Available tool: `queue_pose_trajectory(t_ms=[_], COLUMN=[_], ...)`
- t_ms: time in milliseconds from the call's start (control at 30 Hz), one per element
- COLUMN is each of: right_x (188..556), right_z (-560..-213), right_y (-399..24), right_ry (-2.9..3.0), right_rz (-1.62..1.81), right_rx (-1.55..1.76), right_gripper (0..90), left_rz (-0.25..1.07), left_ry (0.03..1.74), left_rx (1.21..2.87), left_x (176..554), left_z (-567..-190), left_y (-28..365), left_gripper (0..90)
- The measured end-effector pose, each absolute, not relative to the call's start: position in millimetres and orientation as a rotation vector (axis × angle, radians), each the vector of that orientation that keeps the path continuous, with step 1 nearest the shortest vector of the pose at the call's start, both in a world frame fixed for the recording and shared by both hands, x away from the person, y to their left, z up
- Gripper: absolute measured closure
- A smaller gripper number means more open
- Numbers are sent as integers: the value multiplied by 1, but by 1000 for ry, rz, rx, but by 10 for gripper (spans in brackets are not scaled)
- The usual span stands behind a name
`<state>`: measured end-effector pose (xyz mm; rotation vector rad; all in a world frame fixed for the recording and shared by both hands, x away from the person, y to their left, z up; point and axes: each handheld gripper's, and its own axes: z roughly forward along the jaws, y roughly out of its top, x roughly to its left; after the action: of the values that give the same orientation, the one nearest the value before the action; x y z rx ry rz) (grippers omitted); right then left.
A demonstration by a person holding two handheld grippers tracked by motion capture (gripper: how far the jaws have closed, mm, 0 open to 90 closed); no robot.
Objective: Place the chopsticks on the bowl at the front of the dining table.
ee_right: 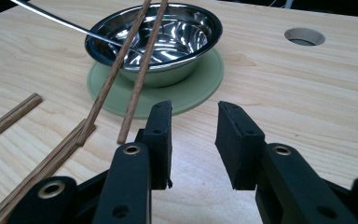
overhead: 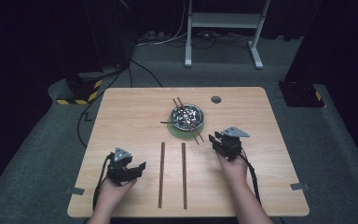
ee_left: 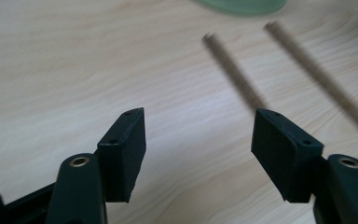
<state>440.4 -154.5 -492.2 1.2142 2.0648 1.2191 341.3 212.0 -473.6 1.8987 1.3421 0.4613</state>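
The high view looks forward and down from above the person's side and takes in the whole light wooden table [overhead: 121, 116]. The left gripper view sits low and close to the tabletop, facing two long brown wooden sticks [ee_left: 233, 70]. The right gripper view, also low, faces the shiny steel bowl [ee_right: 168, 42] on its round green mat [ee_right: 191, 91]. All three views share the sticks and the mat.
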Motion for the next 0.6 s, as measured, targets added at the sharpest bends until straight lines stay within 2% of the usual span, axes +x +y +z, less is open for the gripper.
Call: queue_pose_trajectory(t_ms=[133,367,433,500,600], right_x=[436,434,434,433,433], right_z=[-493,-494,-494,-494,-495], right_y=[-153,-157,-156,-156,-154], right_ry=[2079,2061,2050,2044,2044], right_rz=[1219,1236,1230,1220,1211], right_rx=[1206,1220,1205,1211,1207], right_gripper=[636,622,617,607,598], left_rz=[402,424,454,521,487], left_ry=[1315,1285,1262,1279,1308], left_rx=[1895,1881,1875,1888,1874], left_x=[355,375,378,383,389], left_z=[-467,-469,-470,-473,-474], left_y=[200,194,192,188,187], left_gripper=[311,287,315,385,469])
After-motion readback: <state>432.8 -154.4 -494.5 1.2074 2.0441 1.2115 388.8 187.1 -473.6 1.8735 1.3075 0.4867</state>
